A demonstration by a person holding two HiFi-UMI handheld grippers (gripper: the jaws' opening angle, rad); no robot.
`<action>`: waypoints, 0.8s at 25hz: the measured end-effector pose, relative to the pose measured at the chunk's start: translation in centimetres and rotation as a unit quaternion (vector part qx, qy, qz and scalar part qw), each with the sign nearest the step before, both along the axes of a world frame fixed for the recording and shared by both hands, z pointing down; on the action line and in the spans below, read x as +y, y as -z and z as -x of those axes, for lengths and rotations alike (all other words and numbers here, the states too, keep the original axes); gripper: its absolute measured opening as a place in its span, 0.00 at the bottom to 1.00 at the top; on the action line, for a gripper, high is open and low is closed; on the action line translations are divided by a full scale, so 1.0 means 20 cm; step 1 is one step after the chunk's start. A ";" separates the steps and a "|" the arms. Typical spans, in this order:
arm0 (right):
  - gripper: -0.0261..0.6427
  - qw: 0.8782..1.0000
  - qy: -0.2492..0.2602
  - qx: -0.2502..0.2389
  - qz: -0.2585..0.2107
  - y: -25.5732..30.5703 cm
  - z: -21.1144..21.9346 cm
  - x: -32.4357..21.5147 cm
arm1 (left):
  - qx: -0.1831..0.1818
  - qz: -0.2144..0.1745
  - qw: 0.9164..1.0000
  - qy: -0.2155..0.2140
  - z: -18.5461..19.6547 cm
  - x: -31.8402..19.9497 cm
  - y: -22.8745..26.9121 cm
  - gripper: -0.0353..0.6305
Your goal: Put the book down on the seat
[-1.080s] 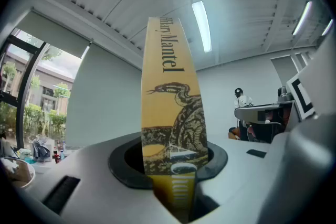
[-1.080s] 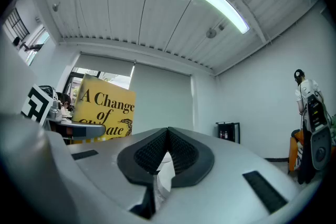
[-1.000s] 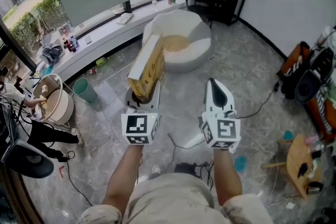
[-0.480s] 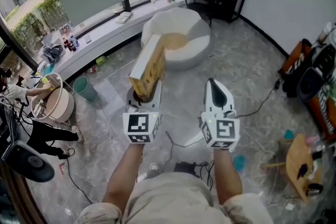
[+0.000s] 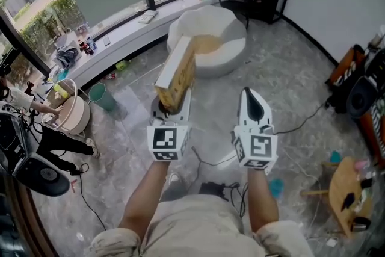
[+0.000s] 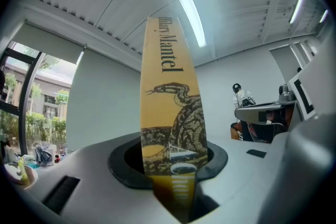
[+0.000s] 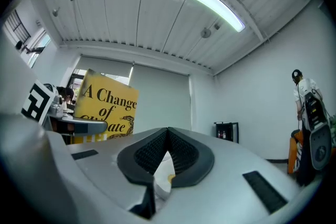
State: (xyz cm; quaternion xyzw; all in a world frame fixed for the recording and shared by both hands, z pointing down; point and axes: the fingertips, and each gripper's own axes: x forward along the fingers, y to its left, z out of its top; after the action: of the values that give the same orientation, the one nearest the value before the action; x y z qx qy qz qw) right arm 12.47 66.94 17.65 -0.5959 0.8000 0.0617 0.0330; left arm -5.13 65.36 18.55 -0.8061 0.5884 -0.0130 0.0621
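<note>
A grey marble floor (image 5: 289,69) is spreading out under the person. A curved window ledge (image 5: 126,33) is running along the far side, and a round white armchair (image 5: 231,30) is sitting ahead with its tan seat cushion (image 5: 207,45) lying bare. The left gripper (image 5: 171,102) is pinching the bottom end of a yellow hardback book (image 5: 175,72). The book's spine is standing upright between the jaws, and its top is leaning toward the chair. The book is hanging in the air over the floor, short of the armchair and not touching it. The right gripper (image 5: 246,94) is riding alongside, well apart from the book, with its jaws pressed together on nothing. As I am judging it, the carry is under way but the placing is not yet begun. The book is needing to be brought over the cushion, lowered, laid flat and let go.
</note>
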 end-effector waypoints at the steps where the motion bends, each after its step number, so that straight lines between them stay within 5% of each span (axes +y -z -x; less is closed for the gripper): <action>1: 0.04 1.000 -0.002 0.007 -0.002 0.00 0.01 0.00 | 0.003 0.001 1.000 -0.001 0.00 -0.01 -0.01 0.29; 20: 0.04 0.999 -0.007 0.049 0.011 -0.06 0.45 -0.64 | 0.027 0.020 0.999 -0.031 0.35 -0.69 -0.11 0.29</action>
State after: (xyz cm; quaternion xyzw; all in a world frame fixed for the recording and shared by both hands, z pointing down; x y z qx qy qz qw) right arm 3.49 54.11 18.78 -0.5984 0.7968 0.0828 -0.0133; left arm -12.06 51.56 20.78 -0.8249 0.5644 -0.0010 0.0310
